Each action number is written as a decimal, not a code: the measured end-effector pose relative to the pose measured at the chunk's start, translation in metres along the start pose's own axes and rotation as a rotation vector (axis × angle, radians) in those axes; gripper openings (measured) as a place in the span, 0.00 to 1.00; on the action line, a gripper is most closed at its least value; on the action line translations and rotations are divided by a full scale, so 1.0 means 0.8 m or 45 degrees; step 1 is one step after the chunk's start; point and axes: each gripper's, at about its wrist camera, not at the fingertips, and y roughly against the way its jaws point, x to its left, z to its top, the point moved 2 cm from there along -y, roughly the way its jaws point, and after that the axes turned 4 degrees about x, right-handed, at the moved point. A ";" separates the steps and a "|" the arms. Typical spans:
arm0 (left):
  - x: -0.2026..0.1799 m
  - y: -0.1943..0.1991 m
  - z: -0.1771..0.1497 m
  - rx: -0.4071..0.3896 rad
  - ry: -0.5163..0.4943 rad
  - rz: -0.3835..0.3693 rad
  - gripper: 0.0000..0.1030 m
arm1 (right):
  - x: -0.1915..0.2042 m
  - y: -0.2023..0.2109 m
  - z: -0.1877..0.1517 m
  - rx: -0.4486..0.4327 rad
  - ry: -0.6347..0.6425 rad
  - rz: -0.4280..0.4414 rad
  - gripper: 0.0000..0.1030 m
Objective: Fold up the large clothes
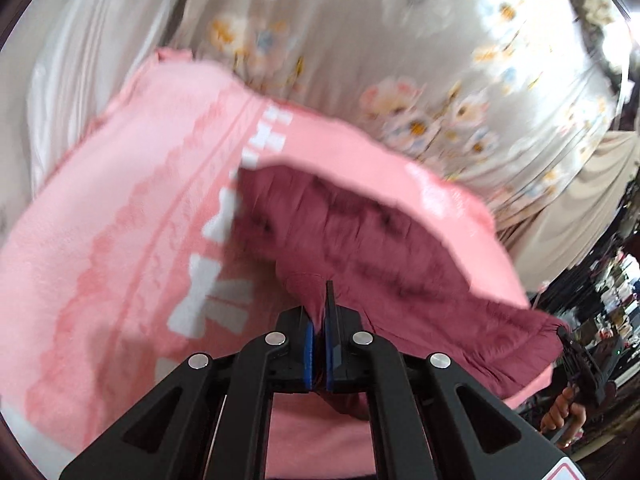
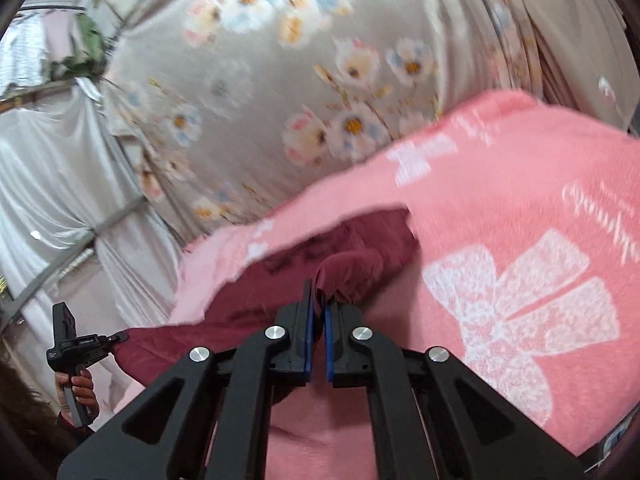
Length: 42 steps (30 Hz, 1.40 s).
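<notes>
A dark maroon garment hangs stretched between both grippers above a pink towel with white bows. My left gripper is shut on one bunched corner of the garment. My right gripper is shut on another bunched corner of the garment. The pink towel spreads under and behind the cloth. The right gripper also shows at the far right of the left wrist view, pinching the garment's edge. The left gripper shows at the lower left of the right wrist view, also on the cloth.
A grey bedsheet with a flower print covers the bed behind the towel. White draped cloth hangs at the left. A cluttered dark area lies at the right edge.
</notes>
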 end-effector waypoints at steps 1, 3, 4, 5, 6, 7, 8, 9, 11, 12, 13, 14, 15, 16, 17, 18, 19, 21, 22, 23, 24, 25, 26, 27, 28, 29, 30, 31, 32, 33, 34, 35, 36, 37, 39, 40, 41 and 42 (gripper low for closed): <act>-0.009 0.016 0.010 -0.044 -0.015 -0.001 0.01 | 0.013 0.009 0.014 -0.047 0.029 0.013 0.03; -0.025 0.030 0.034 -0.111 -0.047 0.010 0.01 | 0.029 0.012 0.042 -0.115 0.063 0.034 0.03; -0.031 0.029 0.046 -0.131 -0.067 0.021 0.01 | 0.033 0.006 0.056 -0.135 0.075 0.043 0.03; -0.036 0.024 0.060 -0.146 -0.082 0.040 0.01 | 0.034 -0.006 0.072 -0.154 0.081 0.045 0.03; -0.042 0.013 0.077 -0.157 -0.101 0.067 0.01 | 0.033 -0.017 0.082 -0.165 0.087 0.031 0.03; -0.044 0.000 0.092 -0.161 -0.117 0.096 0.02 | 0.030 -0.038 0.095 -0.171 0.094 -0.002 0.03; -0.046 -0.017 0.106 -0.159 -0.126 0.132 0.02 | 0.025 -0.053 0.101 -0.166 0.089 -0.023 0.03; -0.046 -0.042 0.122 -0.146 -0.138 0.187 0.02 | 0.015 -0.078 0.111 -0.148 0.057 -0.051 0.03; -0.041 -0.098 0.146 -0.096 -0.152 0.293 0.02 | -0.006 -0.125 0.119 -0.094 0.002 -0.114 0.03; -0.035 -0.120 0.153 -0.074 -0.151 0.332 0.03 | -0.023 -0.161 0.121 -0.049 -0.023 -0.189 0.03; -0.029 -0.146 0.158 -0.043 -0.150 0.369 0.03 | -0.032 -0.182 0.118 -0.018 -0.042 -0.224 0.03; -0.023 -0.184 0.164 0.015 -0.152 0.417 0.03 | -0.049 -0.215 0.113 0.038 -0.077 -0.282 0.03; -0.013 -0.208 0.163 0.046 -0.148 0.448 0.04 | -0.059 -0.236 0.105 0.075 -0.094 -0.316 0.03; -0.007 -0.232 0.163 0.078 -0.149 0.479 0.04 | -0.072 -0.259 0.096 0.114 -0.113 -0.352 0.03; 0.001 -0.264 0.163 0.123 -0.155 0.521 0.04 | -0.082 -0.278 0.088 0.145 -0.129 -0.378 0.03; 0.010 -0.281 0.158 0.147 -0.152 0.539 0.04 | -0.092 -0.298 0.080 0.176 -0.134 -0.410 0.03; 0.019 -0.300 0.154 0.181 -0.146 0.553 0.04 | -0.099 -0.313 0.073 0.195 -0.132 -0.443 0.03; 0.039 -0.339 0.148 0.251 -0.114 0.574 0.04 | -0.109 -0.339 0.063 0.233 -0.122 -0.491 0.03; 0.045 -0.351 0.144 0.271 -0.099 0.577 0.05 | -0.112 -0.349 0.060 0.248 -0.113 -0.510 0.03; 0.052 -0.362 0.141 0.284 -0.085 0.579 0.05 | -0.118 -0.362 0.054 0.269 -0.096 -0.536 0.03; 0.059 -0.373 0.137 0.299 -0.074 0.579 0.06 | -0.121 -0.372 0.050 0.285 -0.077 -0.561 0.03; 0.062 -0.381 0.135 0.306 -0.071 0.578 0.08 | -0.122 -0.377 0.046 0.300 -0.061 -0.578 0.03; 0.065 -0.386 0.133 0.304 -0.067 0.574 0.09 | -0.127 -0.388 0.039 0.327 -0.041 -0.604 0.04; 0.068 -0.389 0.131 0.292 -0.063 0.560 0.10 | -0.131 -0.395 0.035 0.344 -0.032 -0.615 0.04; 0.070 -0.391 0.130 0.284 -0.064 0.547 0.11 | -0.134 -0.401 0.030 0.360 -0.029 -0.625 0.05; 0.072 -0.391 0.130 0.273 -0.061 0.529 0.11 | -0.140 -0.405 0.025 0.370 -0.041 -0.623 0.06; 0.070 -0.387 0.131 0.264 -0.057 0.515 0.12 | -0.143 -0.405 0.025 0.368 -0.054 -0.615 0.06; 0.070 -0.383 0.133 0.255 -0.053 0.497 0.13 | -0.146 -0.402 0.024 0.361 -0.071 -0.593 0.07; 0.069 -0.375 0.136 0.237 -0.048 0.480 0.14 | -0.147 -0.397 0.026 0.349 -0.089 -0.568 0.09; 0.068 -0.361 0.140 0.204 -0.048 0.451 0.15 | -0.147 -0.390 0.028 0.336 -0.104 -0.549 0.11; 0.067 -0.346 0.144 0.171 -0.050 0.424 0.15 | -0.146 -0.384 0.031 0.323 -0.114 -0.534 0.16; 0.065 -0.337 0.150 0.149 -0.052 0.405 0.15 | -0.144 -0.375 0.034 0.303 -0.118 -0.525 0.23; 0.063 -0.321 0.156 0.122 -0.057 0.379 0.15 | -0.141 -0.367 0.038 0.283 -0.115 -0.535 0.27; 0.061 -0.310 0.161 0.110 -0.061 0.369 0.15 | -0.139 -0.358 0.041 0.261 -0.111 -0.546 0.37; 0.060 -0.290 0.172 0.096 -0.056 0.352 0.15 | -0.132 -0.339 0.046 0.224 -0.097 -0.553 0.39; 0.061 -0.280 0.177 0.081 -0.047 0.341 0.15 | -0.129 -0.331 0.047 0.210 -0.092 -0.554 0.39; 0.063 -0.275 0.180 0.072 -0.039 0.334 0.16 | -0.126 -0.324 0.048 0.198 -0.087 -0.550 0.41; 0.064 -0.270 0.184 0.064 -0.032 0.334 0.24 | -0.123 -0.320 0.047 0.194 -0.079 -0.546 0.42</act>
